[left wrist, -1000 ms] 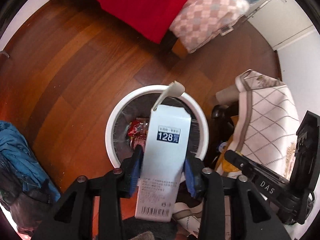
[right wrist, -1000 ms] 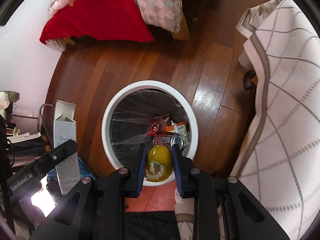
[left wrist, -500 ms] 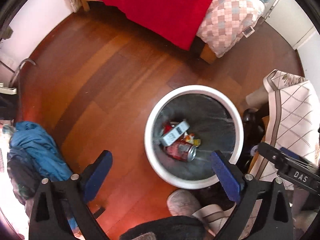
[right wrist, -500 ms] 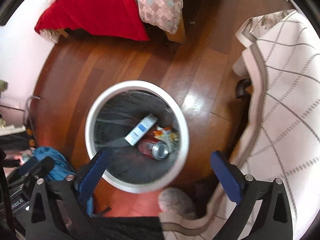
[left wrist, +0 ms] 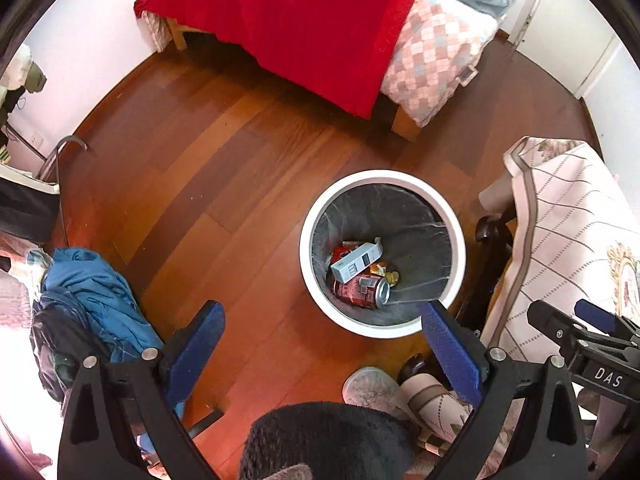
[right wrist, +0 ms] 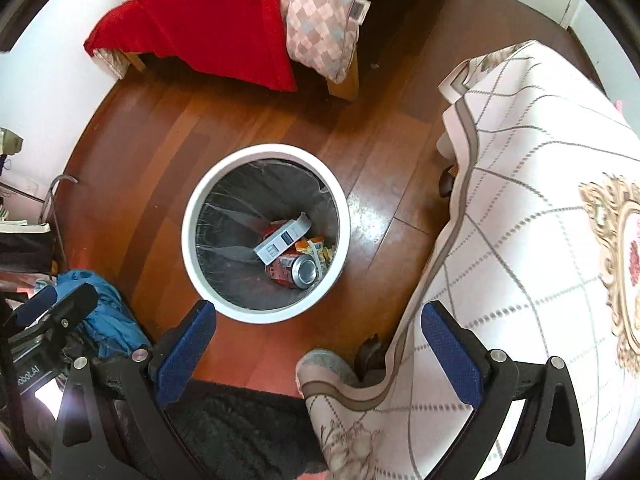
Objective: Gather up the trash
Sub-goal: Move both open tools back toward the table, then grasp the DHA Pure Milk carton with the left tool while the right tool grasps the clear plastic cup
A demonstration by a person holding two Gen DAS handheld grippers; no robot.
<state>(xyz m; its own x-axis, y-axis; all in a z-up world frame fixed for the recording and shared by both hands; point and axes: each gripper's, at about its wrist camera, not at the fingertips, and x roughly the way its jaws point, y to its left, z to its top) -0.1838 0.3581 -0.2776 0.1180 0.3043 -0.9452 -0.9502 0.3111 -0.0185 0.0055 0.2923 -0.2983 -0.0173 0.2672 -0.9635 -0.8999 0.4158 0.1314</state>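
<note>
A white round bin (left wrist: pixel 456 224) (right wrist: pixel 192 216) with a grey liner stands on the wooden floor. Inside it lie a white carton (left wrist: pixel 356 262) (right wrist: pixel 282 240), a red can (left wrist: pixel 360 290) (right wrist: pixel 294 270) and small yellow and orange wrappers (right wrist: pixel 314 246). My left gripper (left wrist: pixel 324 344) is open and empty, high above the floor, just near side of the bin. My right gripper (right wrist: pixel 318 344) is open and empty, also high, with the bin ahead and to its left. The right gripper also shows in the left wrist view (left wrist: pixel 584 328).
A bed with a red blanket (left wrist: pixel 304 36) and checked pillow (left wrist: pixel 432 64) stands at the back. A cream patterned cloth (right wrist: pixel 540 220) covers furniture at the right. A blue garment (left wrist: pixel 92 292) lies at the left. A dark rug (right wrist: pixel 240 432) and a slipper (left wrist: pixel 370 386) are close below.
A second ago the left gripper held the white carton and the right held a yellow item over the bin. Both opened, the items dropped in, and both grippers have risen.
</note>
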